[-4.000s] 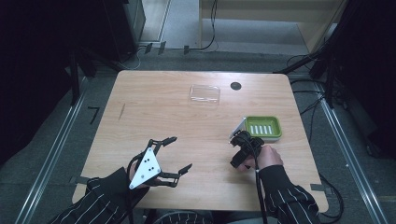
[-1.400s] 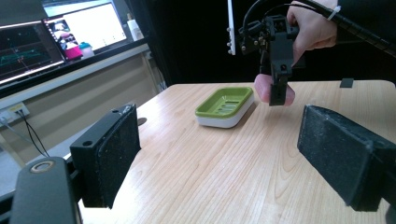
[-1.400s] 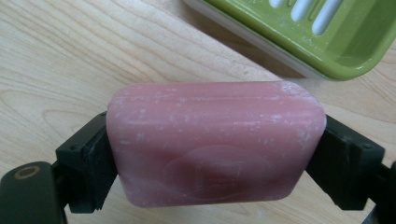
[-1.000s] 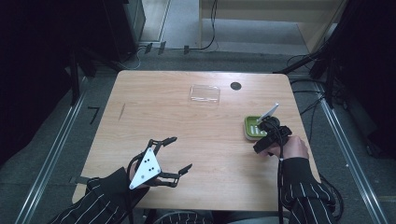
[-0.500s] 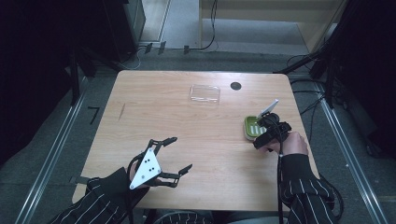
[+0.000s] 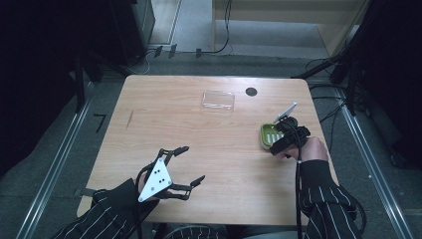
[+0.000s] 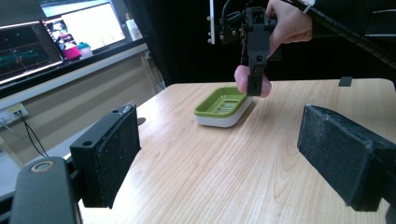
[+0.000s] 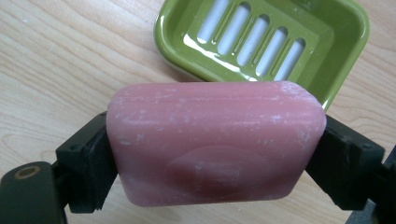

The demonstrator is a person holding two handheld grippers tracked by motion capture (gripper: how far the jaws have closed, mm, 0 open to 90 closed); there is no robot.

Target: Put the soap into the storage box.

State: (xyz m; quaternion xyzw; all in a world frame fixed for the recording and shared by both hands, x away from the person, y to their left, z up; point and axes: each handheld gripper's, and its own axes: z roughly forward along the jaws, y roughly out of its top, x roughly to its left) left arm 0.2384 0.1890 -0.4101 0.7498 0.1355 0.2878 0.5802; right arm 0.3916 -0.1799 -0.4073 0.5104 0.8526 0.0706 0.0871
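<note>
The right tongs (image 8: 215, 186) are clamped on a pink soap bar (image 8: 215, 144) across its short ends, and the bar is held low in the right gripper view, just above the near rim of the green soap dish (image 8: 261, 37) at the top of that frame. The left tongs (image 6: 181, 167) are held wide apart and empty at the lower left of the high view. The bar is judged stiff, light and slippery, so a hold on the flat ends seems best. An oval stamp is seen; no lettering can be read.

Light wood bench (image 6: 219, 144) on grey floor (image 6: 50, 164); dark surroundings, cables (image 6: 224, 35) behind. Lit monitors (image 7: 60, 35) beside bench.
</note>
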